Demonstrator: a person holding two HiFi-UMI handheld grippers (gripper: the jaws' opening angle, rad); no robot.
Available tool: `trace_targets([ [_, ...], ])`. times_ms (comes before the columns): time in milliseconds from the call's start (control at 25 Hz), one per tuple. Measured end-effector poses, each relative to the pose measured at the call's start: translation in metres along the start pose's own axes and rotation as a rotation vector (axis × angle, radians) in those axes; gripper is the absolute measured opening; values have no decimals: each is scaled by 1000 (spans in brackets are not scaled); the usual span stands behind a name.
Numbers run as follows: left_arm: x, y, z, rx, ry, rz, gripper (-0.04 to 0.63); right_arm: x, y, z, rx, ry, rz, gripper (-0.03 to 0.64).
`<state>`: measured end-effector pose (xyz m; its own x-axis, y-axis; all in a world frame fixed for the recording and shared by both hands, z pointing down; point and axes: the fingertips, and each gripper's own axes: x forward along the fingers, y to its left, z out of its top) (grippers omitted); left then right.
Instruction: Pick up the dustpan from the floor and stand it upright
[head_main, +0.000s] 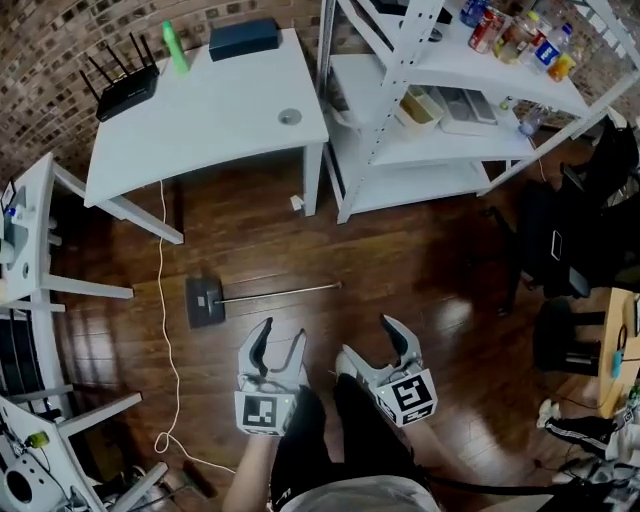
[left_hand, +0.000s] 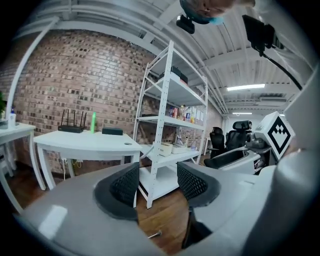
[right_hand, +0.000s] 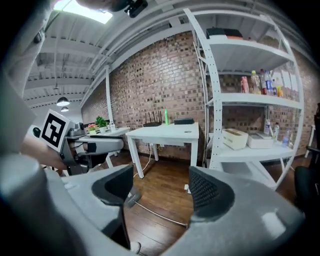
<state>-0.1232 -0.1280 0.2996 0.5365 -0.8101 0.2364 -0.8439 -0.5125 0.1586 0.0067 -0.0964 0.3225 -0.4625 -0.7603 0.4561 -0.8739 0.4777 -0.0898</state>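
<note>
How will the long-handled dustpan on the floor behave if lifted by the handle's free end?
Probably stiff: the handle looks like a thin straight metal rod. Likely pan-heavy, so the dustpan may swing down if gripped near the tip. Upright, tall on a small base, it may tip.
</note>
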Motion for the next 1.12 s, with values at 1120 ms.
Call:
trace_targets([
  [1120,268,91,-404,171,47,-395,258,307,-125,-404,-83,-14,101,334],
])
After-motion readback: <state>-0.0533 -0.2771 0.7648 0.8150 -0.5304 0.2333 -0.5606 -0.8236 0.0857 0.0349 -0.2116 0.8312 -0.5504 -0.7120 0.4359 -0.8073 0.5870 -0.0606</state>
